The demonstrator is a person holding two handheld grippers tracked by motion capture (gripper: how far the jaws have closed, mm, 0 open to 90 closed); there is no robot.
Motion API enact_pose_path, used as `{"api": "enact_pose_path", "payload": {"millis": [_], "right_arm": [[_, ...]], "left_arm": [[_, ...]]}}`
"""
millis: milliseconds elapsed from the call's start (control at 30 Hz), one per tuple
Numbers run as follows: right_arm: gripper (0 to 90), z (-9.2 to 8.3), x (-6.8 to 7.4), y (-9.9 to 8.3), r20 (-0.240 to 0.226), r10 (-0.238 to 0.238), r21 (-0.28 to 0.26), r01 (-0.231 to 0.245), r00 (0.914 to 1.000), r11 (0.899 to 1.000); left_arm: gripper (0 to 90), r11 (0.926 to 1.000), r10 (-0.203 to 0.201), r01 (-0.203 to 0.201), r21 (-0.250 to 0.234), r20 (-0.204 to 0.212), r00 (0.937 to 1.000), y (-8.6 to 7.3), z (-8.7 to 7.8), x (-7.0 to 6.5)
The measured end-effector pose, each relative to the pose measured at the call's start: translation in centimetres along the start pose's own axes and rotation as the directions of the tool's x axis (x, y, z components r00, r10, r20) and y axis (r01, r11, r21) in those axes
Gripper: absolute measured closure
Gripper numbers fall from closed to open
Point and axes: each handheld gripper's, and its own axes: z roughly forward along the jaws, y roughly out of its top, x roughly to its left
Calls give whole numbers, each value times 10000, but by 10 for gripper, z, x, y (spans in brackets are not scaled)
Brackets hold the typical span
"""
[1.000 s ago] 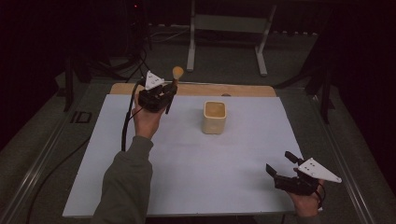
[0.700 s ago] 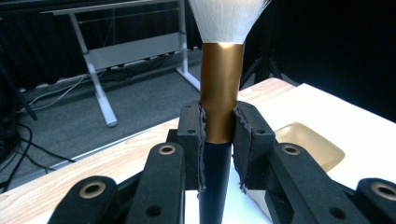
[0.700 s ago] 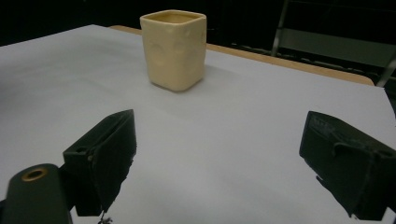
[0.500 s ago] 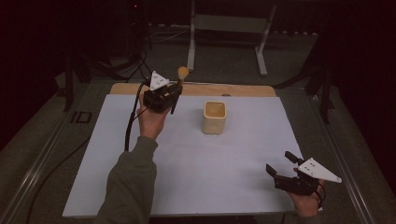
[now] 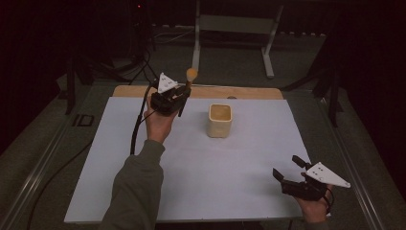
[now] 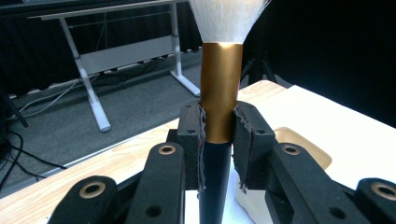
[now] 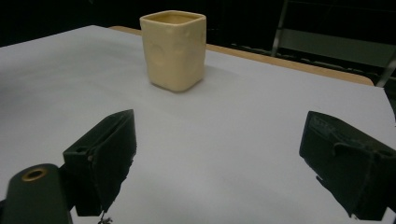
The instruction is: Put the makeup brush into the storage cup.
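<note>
A makeup brush [image 5: 190, 76] with a black handle, gold ferrule and pale bristles stands upright in my left gripper [image 5: 180, 97], which is shut on it above the sheet's far left part. In the left gripper view the pads [image 6: 192, 135] clamp the brush [image 6: 221, 88] where ferrule meets handle, bristles up. A cream square cup [image 5: 220, 120] stands upright to the right of the brush; its rim [image 6: 306, 151] shows past the jaws. My right gripper [image 5: 287, 167] rests near the front right corner, open and holding nothing. In the right gripper view the cup [image 7: 173, 49] stands beyond the spread gripper [image 7: 217, 156].
A white sheet [image 5: 191, 182] covers the wooden tabletop [image 5: 249, 92]. A cable [image 5: 139, 129] trails from the left gripper over the sheet's left side. A white desk frame [image 5: 234, 28] stands on the floor behind the table.
The left hand has shifted slightly to the right with the brush, closer to the cup. The right gripper has stayed where it was.
</note>
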Motion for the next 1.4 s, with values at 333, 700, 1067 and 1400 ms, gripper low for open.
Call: {"api": "enact_pose_path", "payload": {"millis": [333,700,1067,1400], "right_arm": [[109,0,0,0,-5,12,-17,-12,10000,10000],[109,-1,0,0,-15,5,-53,-6,10000,10000],[109,-2,-1,0,-4,68,-75,-68,10000,9999],[109,-2,-1,0,-12,83,-83,-83,10000,9999]], "left_arm": [[748,10000,63,-63,-58,57,10000,3,5,-4],[748,9998,112,-110,-152,137,9998,7,10,-10],[748,9997,127,-122,-230,225,9997,11,15,-15],[748,9996,122,-114,-247,342,9993,15,22,-20]]}}
